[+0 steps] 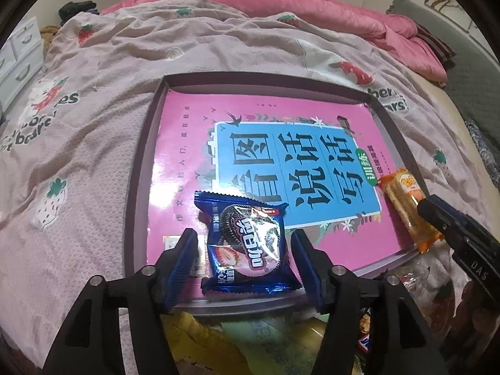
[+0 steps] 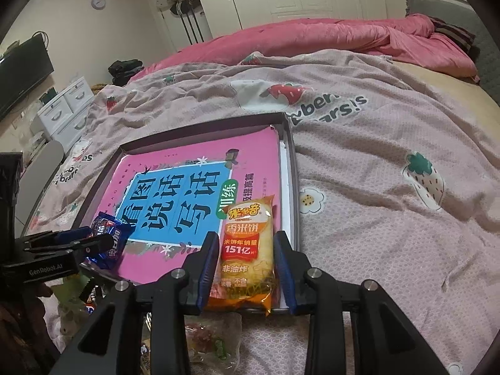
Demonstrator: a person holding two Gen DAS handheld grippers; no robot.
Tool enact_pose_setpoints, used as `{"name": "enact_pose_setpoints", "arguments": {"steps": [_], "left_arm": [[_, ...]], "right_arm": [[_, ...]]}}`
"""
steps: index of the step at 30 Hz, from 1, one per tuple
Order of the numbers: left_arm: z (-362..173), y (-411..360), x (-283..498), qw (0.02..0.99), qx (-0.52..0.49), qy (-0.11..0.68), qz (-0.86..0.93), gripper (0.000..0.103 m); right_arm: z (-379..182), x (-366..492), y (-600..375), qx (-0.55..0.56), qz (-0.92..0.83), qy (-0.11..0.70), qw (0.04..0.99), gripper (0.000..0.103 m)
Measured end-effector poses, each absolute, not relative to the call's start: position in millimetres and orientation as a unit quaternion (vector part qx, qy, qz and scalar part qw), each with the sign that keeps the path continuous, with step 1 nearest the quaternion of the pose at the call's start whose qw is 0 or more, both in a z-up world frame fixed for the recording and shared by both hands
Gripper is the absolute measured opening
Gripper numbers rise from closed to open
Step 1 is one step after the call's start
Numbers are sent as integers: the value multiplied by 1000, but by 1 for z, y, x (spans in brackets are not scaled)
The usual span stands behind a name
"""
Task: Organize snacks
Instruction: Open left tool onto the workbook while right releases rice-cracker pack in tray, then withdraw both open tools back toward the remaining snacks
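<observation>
Resting on a pink book (image 1: 193,143) inside a shallow tray (image 1: 137,187) on the bed (image 1: 93,93) are two snacks, one at each gripper.

Left gripper (image 1: 245,256) stands around the blue cookie packet (image 1: 247,247) at the tray's near edge, its jaws apart with a gap showing on both sides of the wrapper, so the packet lies free on the book. Right gripper (image 2: 247,268) straddles the orange rice cracker packet (image 2: 247,250) in the tray's near right corner; its jaws sit close to the wrapper's sides and seem to pinch it, though the contact is hard to confirm. More wrapped snacks (image 2: 209,340) lie on the strawberry-print bedcover (image 2: 390,218) just in front of the tray.
</observation>
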State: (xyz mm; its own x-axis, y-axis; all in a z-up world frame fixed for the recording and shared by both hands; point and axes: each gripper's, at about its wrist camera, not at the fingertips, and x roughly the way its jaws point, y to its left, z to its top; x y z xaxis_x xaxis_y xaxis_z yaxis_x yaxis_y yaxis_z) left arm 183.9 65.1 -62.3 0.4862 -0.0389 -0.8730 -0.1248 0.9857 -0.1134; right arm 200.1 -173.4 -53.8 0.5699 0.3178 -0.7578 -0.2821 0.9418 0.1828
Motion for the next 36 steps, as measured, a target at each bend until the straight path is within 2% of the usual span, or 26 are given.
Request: {"name": "enact_pose_setpoints", "arguments": {"steps": [3,6,11,26,36], "left_arm": [[-57,69,182,861,-92,500,27,67],[-51,71,179,865,-97,491,29,74],[-39,75,176,872,-107,477,32,77],[7,78,155,901,-113,419,29,78],[30,73,139,914,-109,391,27,82]], "right_arm": [[-50,198,-172,16,171,425,889,41],[-47,196,-172,12,169,416,893,48],[-39,192,-174,16,173,399,901,54],[-7,172,-181,27,179,334,925,72],[11,156,-186,36,194,309,931,79]]}}
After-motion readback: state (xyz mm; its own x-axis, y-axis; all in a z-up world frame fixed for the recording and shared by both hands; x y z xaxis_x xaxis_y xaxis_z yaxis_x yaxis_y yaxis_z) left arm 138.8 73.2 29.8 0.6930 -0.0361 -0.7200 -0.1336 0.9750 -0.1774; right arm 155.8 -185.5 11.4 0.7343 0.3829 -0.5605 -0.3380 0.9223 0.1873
